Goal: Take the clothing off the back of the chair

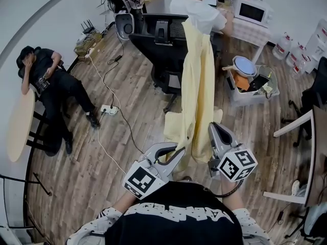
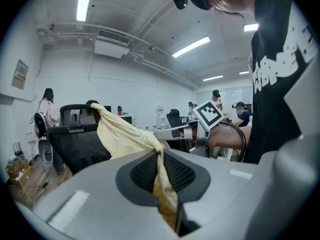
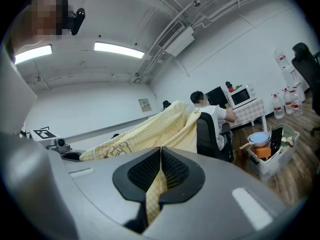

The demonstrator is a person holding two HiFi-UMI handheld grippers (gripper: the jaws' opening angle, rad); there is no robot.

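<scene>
Left gripper [image 1: 172, 154] and right gripper [image 1: 215, 131] are each pinching the pale yellow checked fabric garment [image 1: 198, 86]. Its top is hanging on the black mesh office chair [image 1: 161, 42] at 12 o'clock, so lifting both ends evenly should clear the backrest.

Black white-lettered T-shirt [image 1: 173, 208]; grey left claw [image 1: 180, 152] and right claw [image 1: 214, 129] bear marker cubes [image 1: 140, 180].
</scene>
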